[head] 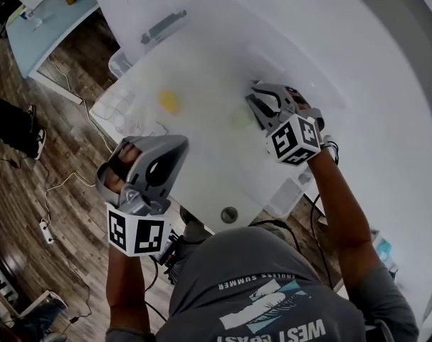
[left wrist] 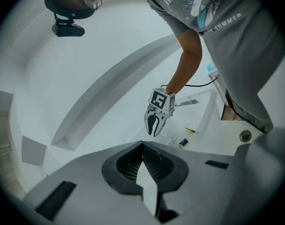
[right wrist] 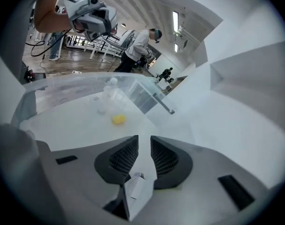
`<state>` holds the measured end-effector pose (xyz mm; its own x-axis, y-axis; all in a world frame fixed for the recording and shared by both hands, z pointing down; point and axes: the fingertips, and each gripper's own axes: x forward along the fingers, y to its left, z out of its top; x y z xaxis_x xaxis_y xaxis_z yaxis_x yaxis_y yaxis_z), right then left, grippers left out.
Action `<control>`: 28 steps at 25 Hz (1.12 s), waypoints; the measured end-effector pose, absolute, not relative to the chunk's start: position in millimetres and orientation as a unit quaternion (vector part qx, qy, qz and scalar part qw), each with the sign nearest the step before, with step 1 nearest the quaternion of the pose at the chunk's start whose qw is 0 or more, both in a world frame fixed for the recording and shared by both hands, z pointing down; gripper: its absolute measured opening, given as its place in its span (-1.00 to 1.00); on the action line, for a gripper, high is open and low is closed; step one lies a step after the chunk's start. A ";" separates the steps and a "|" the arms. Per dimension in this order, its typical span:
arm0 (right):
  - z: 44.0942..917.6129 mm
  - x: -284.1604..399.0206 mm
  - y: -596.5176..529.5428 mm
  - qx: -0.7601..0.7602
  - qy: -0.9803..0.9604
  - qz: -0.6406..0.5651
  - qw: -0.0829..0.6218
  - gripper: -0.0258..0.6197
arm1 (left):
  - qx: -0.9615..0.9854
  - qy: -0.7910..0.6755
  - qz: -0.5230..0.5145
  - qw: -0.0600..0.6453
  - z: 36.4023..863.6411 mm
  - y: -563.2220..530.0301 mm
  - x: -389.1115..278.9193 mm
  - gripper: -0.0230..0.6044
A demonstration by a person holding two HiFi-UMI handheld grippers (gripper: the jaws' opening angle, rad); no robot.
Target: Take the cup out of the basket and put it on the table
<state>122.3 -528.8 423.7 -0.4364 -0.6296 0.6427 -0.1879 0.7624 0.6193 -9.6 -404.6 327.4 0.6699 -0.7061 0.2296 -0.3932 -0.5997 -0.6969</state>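
The white table (head: 201, 162) is washed out by glare. My right gripper (head: 258, 95) (right wrist: 144, 142) hovers over its middle, open, with only bare tabletop in the gap between the pads; it also shows in the left gripper view (left wrist: 156, 123). A faint pale-green patch (head: 240, 117) lies right beside its tips; I cannot tell whether this is the cup. The clear basket (head: 119, 109) (right wrist: 76, 86) stands at the table's left edge, with clear items (right wrist: 109, 95) by it. My left gripper (head: 169, 144) (left wrist: 142, 145) is shut and empty near the front left.
A small yellow object (head: 169, 100) (right wrist: 118, 119) rests on the table between basket and right gripper. A dark bar-like item (head: 162, 26) lies at the far side. Clear bins (head: 287, 198) sit under the table edge. People stand in the background (right wrist: 137, 46).
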 end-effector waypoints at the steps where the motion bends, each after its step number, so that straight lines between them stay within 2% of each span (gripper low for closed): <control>1: 437.0 123.5 -534.5 0.242 -0.813 -0.227 0.477 -0.67 | -0.858 0.323 -0.252 0.309 330.1 -406.9 -10.2 -0.90; 16: 596.1 149.7 -564.7 0.143 -0.770 -0.091 0.615 -0.51 | -0.855 0.351 -0.272 0.267 358.1 -414.9 -20.3 -0.90; 26: 647.1 157.7 -561.5 0.117 -0.735 -0.031 0.667 -0.51 | -0.859 0.355 -0.272 0.251 369.0 -416.6 -27.3 -0.90; 27: 649.8 157.6 -562.0 0.115 -0.732 -0.030 0.671 -0.53 | -0.859 0.355 -0.272 0.250 369.8 -416.6 -28.2 -0.90; 28: 651.5 157.8 -562.4 0.114 -0.728 -0.030 0.675 -0.65 | -0.859 0.356 -0.272 0.249 370.5 -416.6 -29.0 -0.90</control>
